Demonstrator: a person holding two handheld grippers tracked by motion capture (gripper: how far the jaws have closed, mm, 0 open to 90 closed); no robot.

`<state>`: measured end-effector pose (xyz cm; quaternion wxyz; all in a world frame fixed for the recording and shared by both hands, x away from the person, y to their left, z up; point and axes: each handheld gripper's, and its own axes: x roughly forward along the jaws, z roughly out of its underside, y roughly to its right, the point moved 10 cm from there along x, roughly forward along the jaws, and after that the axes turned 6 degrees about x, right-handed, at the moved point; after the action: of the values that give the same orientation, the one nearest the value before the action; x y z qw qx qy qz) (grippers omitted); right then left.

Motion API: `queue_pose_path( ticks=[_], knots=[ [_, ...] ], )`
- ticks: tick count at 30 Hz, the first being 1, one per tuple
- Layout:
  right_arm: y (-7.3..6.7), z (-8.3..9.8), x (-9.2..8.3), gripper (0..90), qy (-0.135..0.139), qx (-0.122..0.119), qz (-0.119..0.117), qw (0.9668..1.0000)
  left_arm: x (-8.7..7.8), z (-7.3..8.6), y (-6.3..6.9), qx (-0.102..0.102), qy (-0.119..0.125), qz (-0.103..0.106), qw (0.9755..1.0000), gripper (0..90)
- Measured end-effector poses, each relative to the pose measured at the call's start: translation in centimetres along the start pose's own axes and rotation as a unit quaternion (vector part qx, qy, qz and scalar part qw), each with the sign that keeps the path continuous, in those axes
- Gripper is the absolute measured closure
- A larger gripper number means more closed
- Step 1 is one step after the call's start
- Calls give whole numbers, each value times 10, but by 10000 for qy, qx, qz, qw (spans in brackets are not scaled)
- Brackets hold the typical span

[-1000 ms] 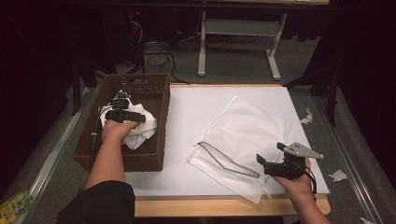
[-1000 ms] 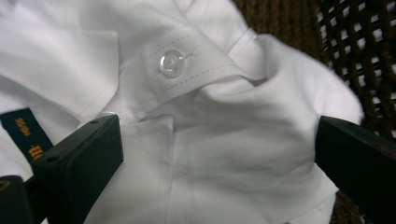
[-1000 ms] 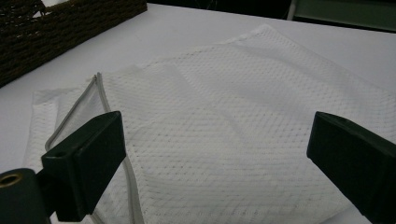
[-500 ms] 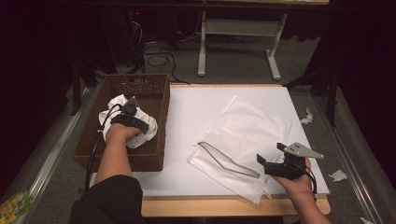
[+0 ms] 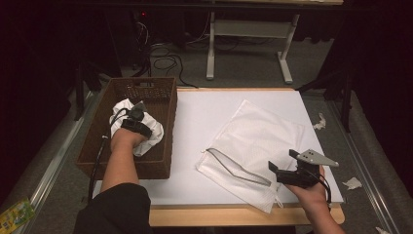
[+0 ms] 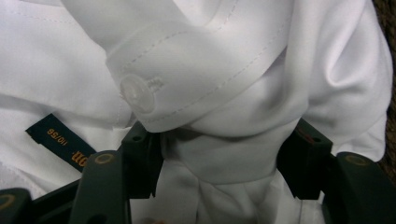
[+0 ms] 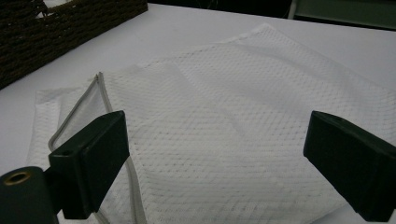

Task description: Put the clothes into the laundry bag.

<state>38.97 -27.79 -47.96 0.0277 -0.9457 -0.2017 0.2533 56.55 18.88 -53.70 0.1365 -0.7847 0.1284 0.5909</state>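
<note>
1. The left tongs (image 6: 219, 186) have just been closing, and a bunched fold of the white shirt (image 6: 243, 93) now sits pinched between their jaws, so they are clenched on the cloth.
2. That shirt lies inside the brown wicker basket (image 5: 163, 126), where the left hand (image 5: 124, 141) reaches down into it. The grab looks made, and lifting the shirt out would seem next.
3. The right tongs (image 7: 219, 163) hang released, jaws wide apart, over the near edge of the white mesh laundry bag (image 7: 243, 121). In the high view they sit (image 5: 275, 171) well to the right of the basket.
4. The bag lies flat on the surface (image 5: 204, 112), right of the basket, its zip mouth (image 5: 234, 165) facing the basket side.
5. Count: one shirt, one basket, one mesh bag, two tongs.
</note>
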Motion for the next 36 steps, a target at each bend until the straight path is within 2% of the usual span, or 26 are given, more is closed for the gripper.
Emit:
queue_pose_path(
  ticks=[4,12,15,17,18,19,21,23,24,26,29,31,33,35,36],
  knots=[
    [0,0,1,83,-9,-40,1,10000,-3,1,3,14,59,142,9999,582],
    [-2,0,1,108,-23,-60,-44,10000,-6,1,1,-113,165,371,9991,719],
    [-2,0,0,110,-19,-43,-33,10000,-10,1,0,-54,162,364,9992,735],
    [-1,-2,-2,115,15,-25,-21,10000,-15,0,1,-51,287,375,9989,742],
    [-1,-2,-2,115,34,-40,-19,10000,-24,-1,3,-22,451,434,9980,743],
    [-1,-2,-2,115,34,-40,-19,10000,-24,-1,3,-22,451,434,9980,744],
    [0,-3,-2,117,40,-34,-10,10000,-34,-2,6,4,623,507,9968,744],
    [-1,-4,-3,119,57,-25,-19,10000,-47,-4,11,51,887,581,9943,747],
    [-1,-4,-4,120,60,-43,-14,10000,-52,-3,15,93,931,651,9935,748],
    [-2,-4,-4,121,75,-25,-16,10000,-60,-1,21,234,1006,622,9927,748],
    [-3,-5,-5,123,94,-40,-16,9999,-72,2,27,318,1134,583,9913,748],
    [-3,-6,-5,125,103,-52,-11,9999,-78,6,30,387,1141,542,9912,748],
    [-4,-6,-7,126,120,-68,-10,9999,-85,10,28,375,1189,420,9913,747],
    [-4,-7,-8,129,147,-80,-20,9999,-92,11,28,271,1347,458,9895,747],
    [-4,-7,-8,129,147,-63,-20,9999,-97,12,27,200,1511,455,9873,747]
  ],
)
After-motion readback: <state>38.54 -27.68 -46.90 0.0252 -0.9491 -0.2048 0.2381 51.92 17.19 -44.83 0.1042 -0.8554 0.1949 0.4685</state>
